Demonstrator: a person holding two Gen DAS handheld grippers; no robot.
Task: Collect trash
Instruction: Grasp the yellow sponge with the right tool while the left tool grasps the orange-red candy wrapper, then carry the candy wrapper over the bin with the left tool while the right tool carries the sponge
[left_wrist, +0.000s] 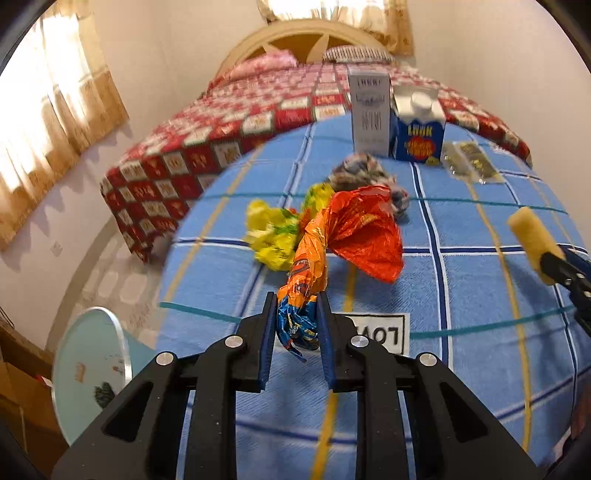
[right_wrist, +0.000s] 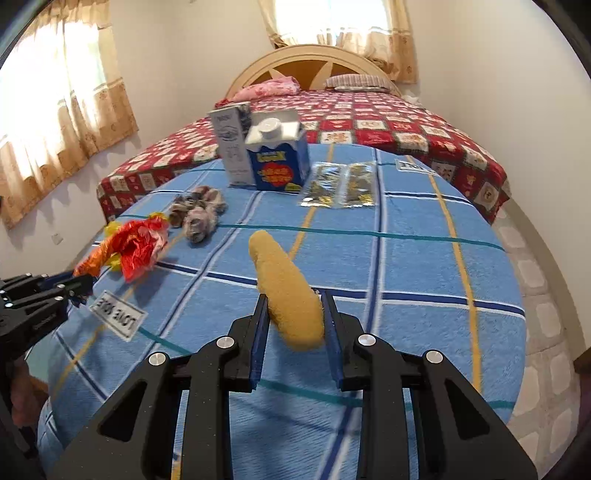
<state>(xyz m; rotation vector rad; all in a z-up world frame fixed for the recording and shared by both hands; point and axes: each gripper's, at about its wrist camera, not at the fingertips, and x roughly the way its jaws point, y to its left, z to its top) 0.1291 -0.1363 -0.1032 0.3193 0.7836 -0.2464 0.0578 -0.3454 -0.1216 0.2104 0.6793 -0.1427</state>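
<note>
Left wrist: left gripper (left_wrist: 297, 320) pinches orange wrapper (left_wrist: 351, 232); right gripper (right_wrist: 294, 316) clamps yellow sponge (right_wrist: 288, 291).

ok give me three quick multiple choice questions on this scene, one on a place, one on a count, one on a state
1. Where is the blue carton?
A. beside the grey carton
B. on the floor
C. in the left gripper

2. How many clear sachets lie by the cartons?
A. one
B. two
C. four

3. What is the right gripper doing?
A. hanging open and empty
B. gripping a yellow sponge roll
C. gripping a carton

Answers: 1 A, the two stand touching on the blue blanket. 2 B, two lie side by side. 3 B, the roll sits between its jaws, while the left gripper clamps an orange wrapper.
</note>
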